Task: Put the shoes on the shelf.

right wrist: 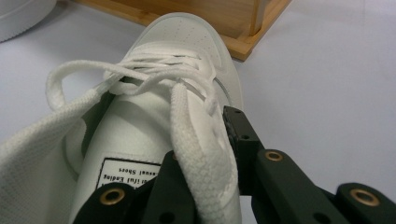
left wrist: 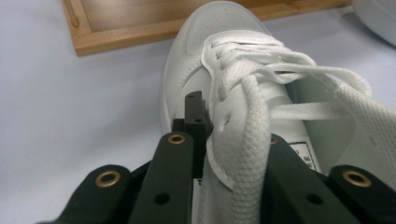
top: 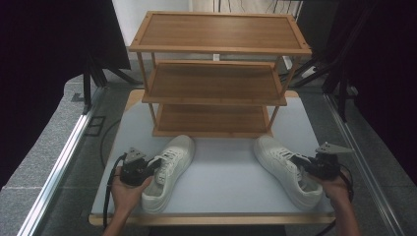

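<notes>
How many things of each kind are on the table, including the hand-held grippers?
White shoes: 2, the left shoe and the right shoe
Wooden shoe racks: 1, the three-shelf rack
Hand-held grippers: 2, the left hand-held gripper and the right hand-held gripper, each closed on the side of a shoe's opening
Total: 5

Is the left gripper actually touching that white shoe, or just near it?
Touching. In the left gripper view, the left gripper has its jaws clamped on the side wall of the left shoe, one outside, one inside.
</notes>
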`<state>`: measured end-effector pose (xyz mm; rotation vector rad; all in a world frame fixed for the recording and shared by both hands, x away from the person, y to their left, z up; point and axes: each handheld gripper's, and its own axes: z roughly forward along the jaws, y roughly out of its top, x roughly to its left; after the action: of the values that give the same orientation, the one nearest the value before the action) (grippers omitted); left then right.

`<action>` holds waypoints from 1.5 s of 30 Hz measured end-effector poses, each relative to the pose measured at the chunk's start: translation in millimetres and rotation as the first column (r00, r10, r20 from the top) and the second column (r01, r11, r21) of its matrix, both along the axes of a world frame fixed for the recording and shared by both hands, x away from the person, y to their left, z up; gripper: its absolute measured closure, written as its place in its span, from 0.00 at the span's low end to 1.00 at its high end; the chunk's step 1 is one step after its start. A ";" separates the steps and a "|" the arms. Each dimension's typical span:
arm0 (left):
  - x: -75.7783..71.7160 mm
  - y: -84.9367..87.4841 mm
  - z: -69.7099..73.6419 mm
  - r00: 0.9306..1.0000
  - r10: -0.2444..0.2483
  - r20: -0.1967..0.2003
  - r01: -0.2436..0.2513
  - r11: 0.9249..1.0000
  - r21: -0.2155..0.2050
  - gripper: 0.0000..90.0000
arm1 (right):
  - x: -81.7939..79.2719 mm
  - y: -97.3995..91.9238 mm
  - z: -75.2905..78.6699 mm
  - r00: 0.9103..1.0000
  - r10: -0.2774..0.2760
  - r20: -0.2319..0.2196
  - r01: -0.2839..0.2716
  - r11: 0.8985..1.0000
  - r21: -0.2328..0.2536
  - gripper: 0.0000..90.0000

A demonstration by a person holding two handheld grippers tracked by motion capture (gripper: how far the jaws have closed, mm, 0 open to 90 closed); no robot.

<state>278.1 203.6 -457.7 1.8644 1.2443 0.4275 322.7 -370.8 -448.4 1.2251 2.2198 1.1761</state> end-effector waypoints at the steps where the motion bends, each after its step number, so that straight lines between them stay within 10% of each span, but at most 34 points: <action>1: 0.0 0.0 0.0 1.000 0.000 0.000 0.000 1.000 0.000 0.92 | 0.0 0.0 0.0 1.000 0.000 0.000 0.000 1.000 0.000 0.93; 10: -5.8 3.1 0.7 1.000 -0.025 -0.006 0.024 0.995 -0.092 0.92 | -2.3 -3.1 0.8 0.999 -0.043 -0.030 0.045 0.997 0.060 0.94; 14: -11.5 7.0 7.6 0.998 -0.055 0.014 0.056 0.973 -0.224 0.92 | -11.0 -5.1 2.5 0.999 -0.038 -0.028 0.041 0.993 0.115 0.94; 18: -15.1 7.8 14.5 0.997 -0.063 0.039 0.071 0.961 -0.268 0.92 | -16.9 -7.1 5.2 0.998 -0.051 -0.022 0.054 0.986 0.156 0.94; 45: -18.0 8.6 71.6 0.981 -0.068 0.180 0.140 0.891 -0.431 0.92 | -42.3 -1.9 52.3 0.994 -0.082 0.074 0.047 0.921 0.388 0.94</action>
<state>260.1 212.2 -386.1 1.4669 1.0243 0.2069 280.4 -372.8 -396.1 1.3463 1.9216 1.6627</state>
